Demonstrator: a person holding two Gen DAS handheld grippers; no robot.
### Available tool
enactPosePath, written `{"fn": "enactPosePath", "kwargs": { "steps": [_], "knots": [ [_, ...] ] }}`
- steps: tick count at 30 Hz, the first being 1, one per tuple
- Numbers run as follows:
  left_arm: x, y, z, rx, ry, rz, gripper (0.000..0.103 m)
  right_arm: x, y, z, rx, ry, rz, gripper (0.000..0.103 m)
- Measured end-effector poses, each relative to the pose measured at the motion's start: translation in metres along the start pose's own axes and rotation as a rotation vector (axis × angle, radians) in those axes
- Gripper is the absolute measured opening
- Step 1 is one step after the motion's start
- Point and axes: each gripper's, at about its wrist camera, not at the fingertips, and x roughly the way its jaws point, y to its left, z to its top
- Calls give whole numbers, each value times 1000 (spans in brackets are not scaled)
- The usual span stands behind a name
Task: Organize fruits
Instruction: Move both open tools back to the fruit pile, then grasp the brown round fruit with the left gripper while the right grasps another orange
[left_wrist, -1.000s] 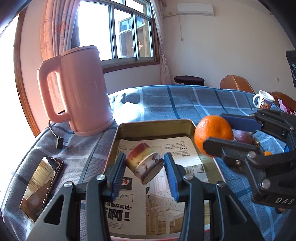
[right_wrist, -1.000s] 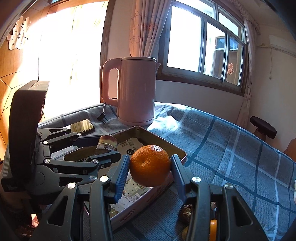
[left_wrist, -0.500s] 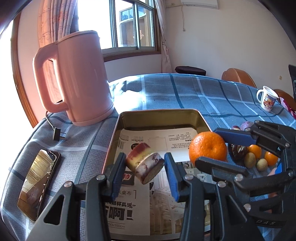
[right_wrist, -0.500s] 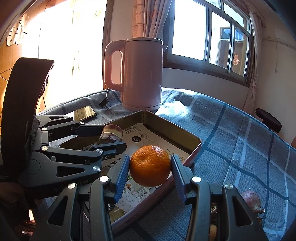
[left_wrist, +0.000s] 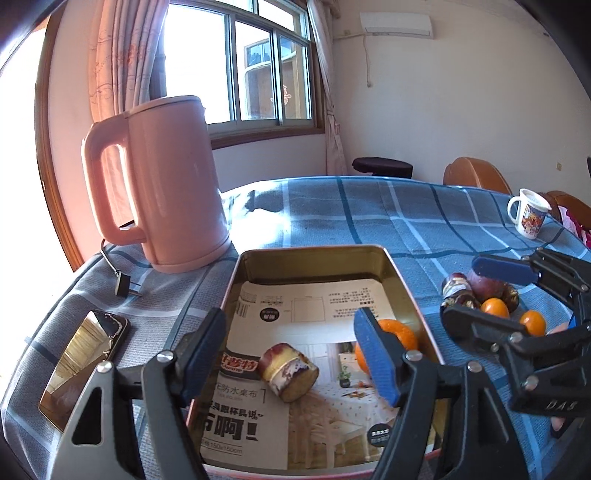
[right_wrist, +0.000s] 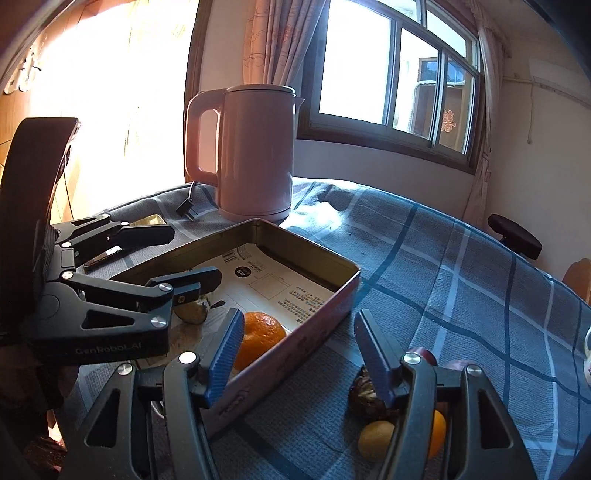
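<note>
A metal tin tray (left_wrist: 314, 254) lined with printed paper sits on the blue checked tablecloth; it also shows in the right wrist view (right_wrist: 343, 291). A cut purple-skinned fruit piece (left_wrist: 288, 371) and an orange (left_wrist: 400, 334) lie in it. My left gripper (left_wrist: 290, 350) is open and empty above the tray. My right gripper (right_wrist: 299, 350) is open and empty over the tray's right rim, the orange (right_wrist: 258, 338) just behind its left finger. A pile of small fruits (left_wrist: 484, 297) lies right of the tray.
A pink electric kettle (left_wrist: 162, 181) stands behind the tray's left corner, its plug (left_wrist: 123, 286) on the cloth. A phone (left_wrist: 83, 363) lies left of the tray. A white mug (left_wrist: 528, 216) stands far right. Small fruits (right_wrist: 376, 435) lie under my right gripper.
Both grippers opened. The cut fruit piece dropped from the left gripper into the tray, and the orange dropped from the right gripper into the tray. Both grippers drew back a little.
</note>
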Motion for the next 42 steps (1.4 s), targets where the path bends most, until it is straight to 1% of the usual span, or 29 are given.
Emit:
{"fn": "enactPosePath", "kwargs": {
  "steps": [2,5,8,12,13,15,17,19,20,23,26,27,29,31,32,36,37,38,39,40,42],
  "knots": [
    [-5,-11,0,5,-21,-29,74,-23,-20,-8,42,-30,-29,64],
    [-11,-35,0,32,-42,-68,74,-51,-49,-21,84,-40,-137,64],
    [-15,-61,1,66,-48,-118,74,-69,-75,-36,148,-21,-199,64],
    [-15,-97,-1,135,-30,-172,74,-72,-91,-54,197,30,-230,64],
    [-16,-105,-1,153,-24,-179,74,-71,-94,-56,208,47,-229,64],
    [-13,-117,-1,174,1,-205,74,-73,-96,-56,222,45,-219,64],
    [-11,-128,-2,188,26,-238,74,-70,-95,-58,207,83,-220,64],
    [-10,-137,-3,198,43,-267,73,-66,-97,-61,213,113,-192,62],
    [-10,-141,-4,206,51,-282,71,-65,-98,-63,221,119,-180,57],
    [-6,-153,-6,221,92,-332,66,-55,-99,-67,222,179,-139,55],
    [-4,-158,-8,231,112,-341,61,-49,-96,-70,219,215,-111,54],
    [-4,-159,-9,230,118,-348,59,-46,-96,-70,217,227,-88,54],
    [-3,-158,-9,225,123,-351,58,-41,-97,-72,234,246,-50,53],
    [-3,-159,-10,229,128,-357,58,-37,-95,-73,226,264,-44,41],
    [-3,-160,-10,232,130,-360,58,-37,-94,-72,219,268,-52,36],
    [-1,-167,-13,257,150,-379,58,-46,-94,-72,221,225,-81,36],
    [1,-171,-14,263,166,-397,55,-49,-97,-72,232,213,-89,36],
    [3,-174,-16,267,187,-415,49,-51,-100,-71,246,202,-95,36],
    [6,-178,-18,273,206,-422,46,-53,-103,-72,260,191,-103,36],
    [8,-183,-21,287,223,-424,40,-55,-105,-72,273,183,-111,36],
    [8,-191,-24,314,235,-409,40,-59,-109,-72,292,171,-112,36]
  ]
}}
